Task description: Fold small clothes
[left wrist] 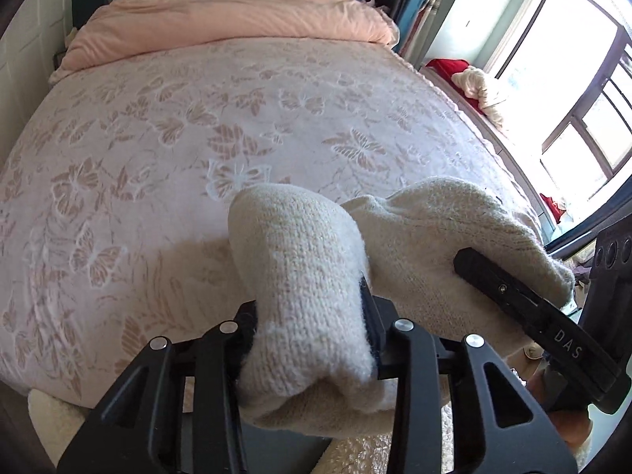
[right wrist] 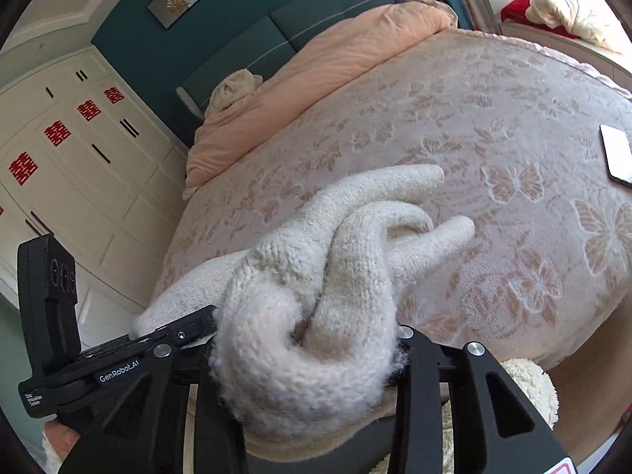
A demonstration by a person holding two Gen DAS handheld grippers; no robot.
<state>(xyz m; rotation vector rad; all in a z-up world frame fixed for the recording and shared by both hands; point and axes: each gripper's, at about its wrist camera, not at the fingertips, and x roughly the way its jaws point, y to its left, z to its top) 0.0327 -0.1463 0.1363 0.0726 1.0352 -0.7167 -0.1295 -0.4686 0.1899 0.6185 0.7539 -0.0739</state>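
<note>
Knitwear first: a cream knitted garment (left wrist: 300, 276) is pinched in both claws and held up just above the near edge of the bed (left wrist: 197, 126). The left gripper (left wrist: 312, 339) is closed about a third of the way, with a thick bunched roll of the knit squeezed between its pads, and the right gripper (right wrist: 308, 351) is shut down on another wad of the same sweater-ish thing, two sleeve-like tubes (right wrist: 395, 205) trailing off toward the butterfly-patterned bedspread. So nothing is spread flat yet. For this step to be done well, the garment probably should be lifted clear and shaken out so the twisted tubes can be untangled, then laid down on the open middle of the bed rather than at the edge. The two grips would best be pulled apart sideways so the fabric gets stretched a bit; otherwise the lump will likely just be dropped as a lump. A white phone-like slab (right wrist: 616, 154) is lying off to the right side and should be avoided when the thing gets spread.
</note>
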